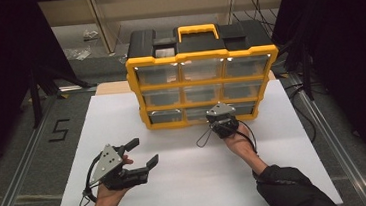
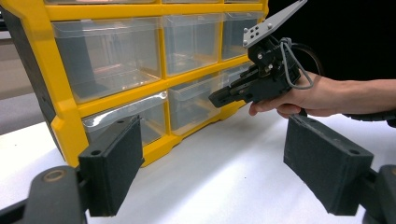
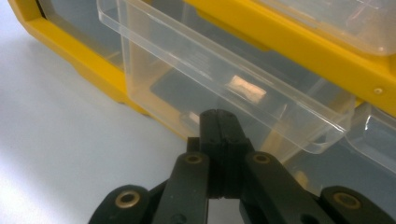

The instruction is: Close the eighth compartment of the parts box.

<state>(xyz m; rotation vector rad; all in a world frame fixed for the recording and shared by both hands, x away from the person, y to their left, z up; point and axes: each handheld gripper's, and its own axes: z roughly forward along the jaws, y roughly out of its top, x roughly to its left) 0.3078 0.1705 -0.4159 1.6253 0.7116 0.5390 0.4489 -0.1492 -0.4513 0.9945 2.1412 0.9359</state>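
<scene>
Black foam pads stand wide apart on the left gripper [image 1: 138,154], which hovers over the white table [image 1: 178,183] with nothing between its jaws, well in front of the yellow drawer cabinet [image 1: 202,86] and toward its left end. Nearer the cabinet, the right gripper [image 3: 219,122] has its jaws pressed together at the front of the clear drawer [image 3: 224,88] in the bottom row's middle slot. Whether the jaws pinch the drawer's lip or merely press against it, I cannot tell. The drawer juts partway out of the frame, apparently empty. Judged from this, it is only partly drawn or pushed; the other drawers sit flush.
</scene>
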